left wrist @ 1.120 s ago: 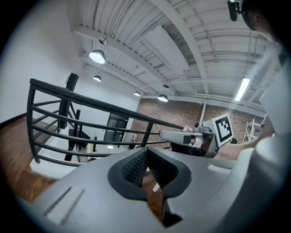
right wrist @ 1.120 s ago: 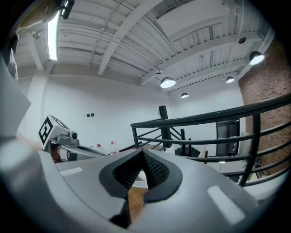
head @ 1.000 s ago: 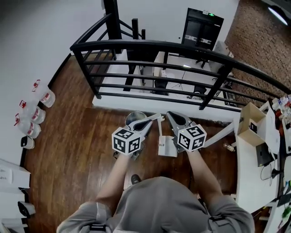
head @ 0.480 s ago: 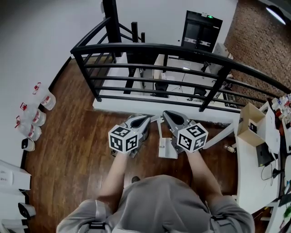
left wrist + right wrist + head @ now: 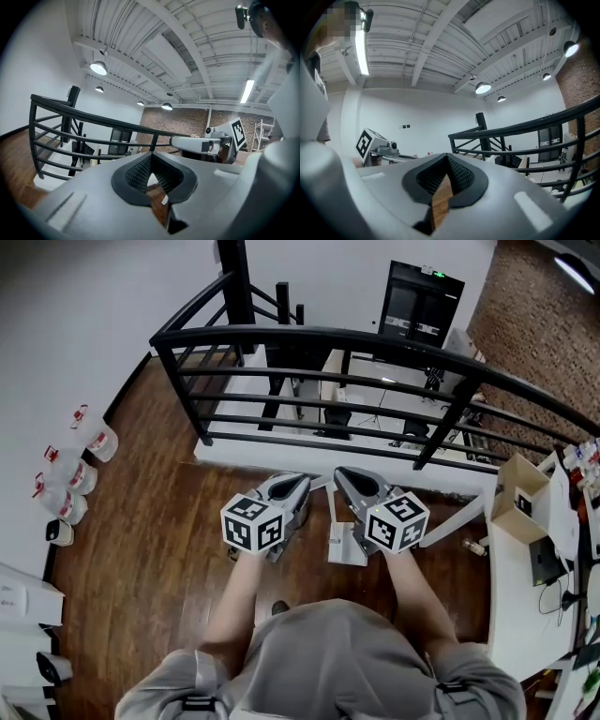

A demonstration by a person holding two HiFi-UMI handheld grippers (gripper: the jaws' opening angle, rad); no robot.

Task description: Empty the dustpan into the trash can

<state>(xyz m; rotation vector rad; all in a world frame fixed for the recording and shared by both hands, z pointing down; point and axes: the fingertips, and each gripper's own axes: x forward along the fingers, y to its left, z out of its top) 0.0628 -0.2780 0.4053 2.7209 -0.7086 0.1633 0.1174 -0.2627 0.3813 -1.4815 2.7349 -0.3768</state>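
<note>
The left hand-held gripper [image 5: 150, 174] had its jaws together, the dark ribbed pads meeting at the tip with nothing clamped between them; only wooden floor [image 5: 150, 559] showed through the narrow gap beneath. The right hand-held gripper [image 5: 446, 174] was likewise closed on itself and empty. Both were held out in front of the person, side by side and near level, pointing toward the black railing [image 5: 328, 334].

The white dustpan [image 5: 345, 545], or what looked like it from the head view, sat low between the two hand-held grippers, just beside the right one. From that angle it was hard to say whether either one touched it.

Off to the person's left, several plastic jugs [image 5: 73, 476] stood on the floor near the wall. To the right, a desk [image 5: 511, 577] carried an open cardboard box [image 5: 520, 493].
</note>
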